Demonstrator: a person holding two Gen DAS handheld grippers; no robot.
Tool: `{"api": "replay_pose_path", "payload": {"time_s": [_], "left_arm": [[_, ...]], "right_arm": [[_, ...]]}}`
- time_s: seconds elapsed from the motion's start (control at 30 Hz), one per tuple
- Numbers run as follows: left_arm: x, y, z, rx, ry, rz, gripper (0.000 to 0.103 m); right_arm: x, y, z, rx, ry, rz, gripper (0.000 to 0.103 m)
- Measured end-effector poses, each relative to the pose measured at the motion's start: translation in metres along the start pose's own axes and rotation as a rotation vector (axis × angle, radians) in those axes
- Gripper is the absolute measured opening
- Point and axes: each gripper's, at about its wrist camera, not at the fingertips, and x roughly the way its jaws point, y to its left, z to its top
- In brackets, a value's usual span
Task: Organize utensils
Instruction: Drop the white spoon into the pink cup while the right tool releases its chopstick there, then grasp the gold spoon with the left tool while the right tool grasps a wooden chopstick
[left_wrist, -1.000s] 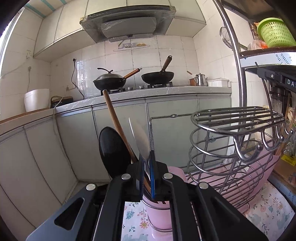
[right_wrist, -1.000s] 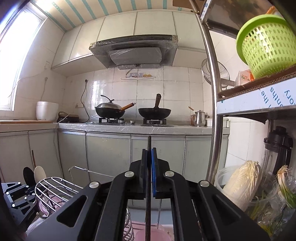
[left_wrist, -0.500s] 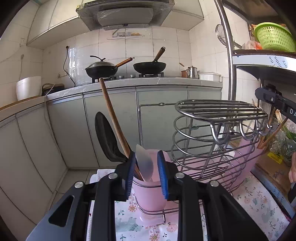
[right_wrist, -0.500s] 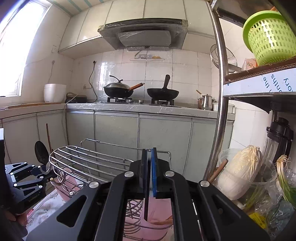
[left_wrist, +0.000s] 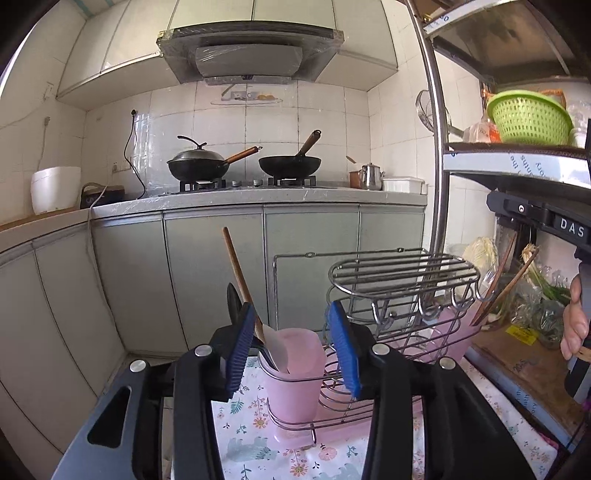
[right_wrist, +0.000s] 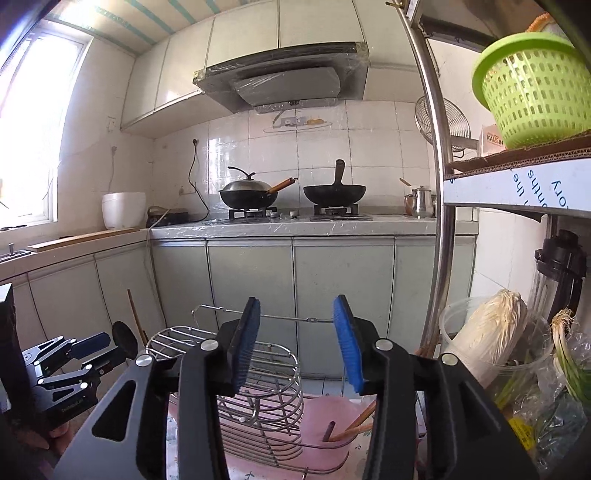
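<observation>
Pink plastic cups sit in the wire rack (left_wrist: 402, 273) at both ends: the near pink cup (left_wrist: 295, 373), low centre of the left wrist view, carries a wooden-handled spatula (left_wrist: 240, 277), a black ladle (left_wrist: 233, 301) and a pale flat scraper (left_wrist: 277, 350); the far pink cup (right_wrist: 332, 421), bottom centre of the right wrist view, carries chopsticks (right_wrist: 360, 419) leaning to the right, with a dark stub beside them.

Both tools have let go. The left hand-held gripper (left_wrist: 293, 350) has just been spreading its blue pads and they now stand apart on either side of the near cup's rim, touching nothing that I can see. The right hand-held gripper (right_wrist: 297, 345) has likewise just been parting, with only rack wire and cabinet door showing between its pads.

By my judgement these utensils are light and stiff. The wooden handle should give good friction, so a pinch on the bare shaft above the cup rim would suit it. The scraper blade looks thin and smooth, likely to slip or flex if taken flat-on. Chopsticks are slim and roll easily; take the pair together near the upper ends. The cups look light enough to tip inside their wire rings if a tall handle is dragged sideways rather than lifted straight out. The floral cloth (left_wrist: 258, 439) under the rack may slide on the worktop.
</observation>
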Motion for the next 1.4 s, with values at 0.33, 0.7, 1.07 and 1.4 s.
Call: {"api": "replay_pose_path", "payload": {"time_s": [0.33, 0.7, 1.07, 1.4], "left_arm": [[-0.026, 0.023, -0.004, -0.174, 0.092, -0.071, 0.042], [-0.017, 0.017, -0.059, -0.255, 0.332, -0.091, 0.042], [0.028, 0.001, -0.128, -0.352, 0.751, -0.162, 0.038], [0.068, -0.022, -0.174, -0.42, 0.95, -0.071, 0.034]], "right_arm": [[-0.039, 0.008, -0.03, 0.023, 0.083, 0.024, 0.046], [-0.033, 0.0, -0.117, 0.15, 0.388, 0.041, 0.046], [-0.006, -0.004, -0.183, 0.27, 0.673, 0.083, 0.046], [0.003, -0.006, -0.204, 0.33, 0.753, 0.128, 0.045]]}}
